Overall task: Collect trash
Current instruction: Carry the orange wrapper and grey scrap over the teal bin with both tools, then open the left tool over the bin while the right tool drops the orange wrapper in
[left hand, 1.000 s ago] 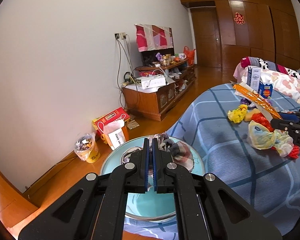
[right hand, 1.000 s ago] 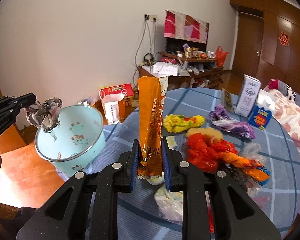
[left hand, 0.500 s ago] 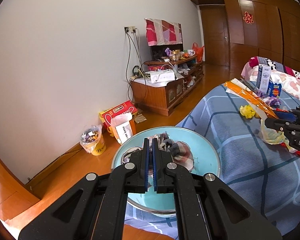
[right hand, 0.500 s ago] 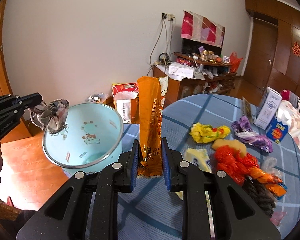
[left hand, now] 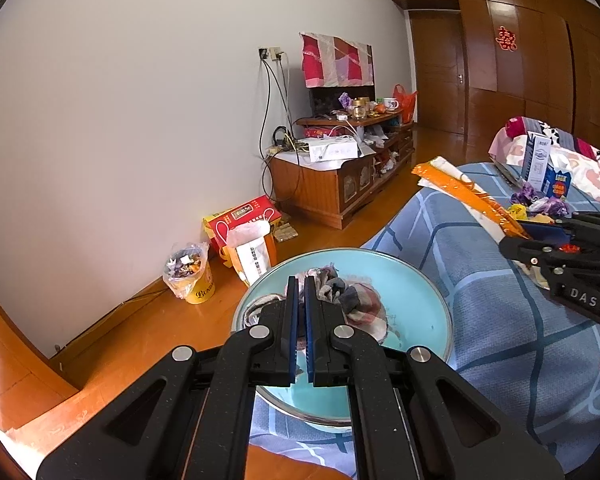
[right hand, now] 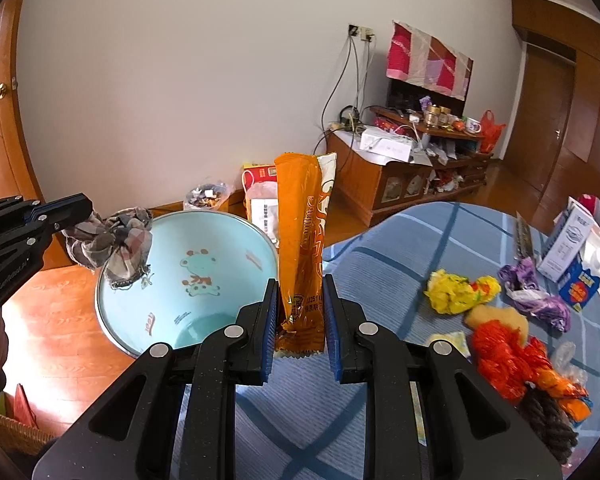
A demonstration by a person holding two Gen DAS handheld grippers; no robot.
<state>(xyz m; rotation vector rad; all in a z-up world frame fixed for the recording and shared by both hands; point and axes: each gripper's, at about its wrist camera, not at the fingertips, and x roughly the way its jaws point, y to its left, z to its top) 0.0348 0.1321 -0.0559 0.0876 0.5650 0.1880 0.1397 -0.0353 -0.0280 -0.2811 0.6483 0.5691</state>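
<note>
Bedroom; blue checked bed cover (right hand: 380, 264) as working surface. Pale blue basin (right hand: 188, 280) at its left edge. Left gripper (left hand: 299, 312), jaws pinched on checked rag (right hand: 112, 240) above basin rim. Right gripper (right hand: 300, 320), jaws narrow, clamping upright orange wrapper (right hand: 302, 248) beside basin. Remaining litter at right edge. Risk: tall wrapper could catch the rim and fall outside

Blue checked bed (right hand: 380, 264) carries crumpled wrappers (right hand: 460, 294), seemingly the basin (right hand: 204, 256).
</note>
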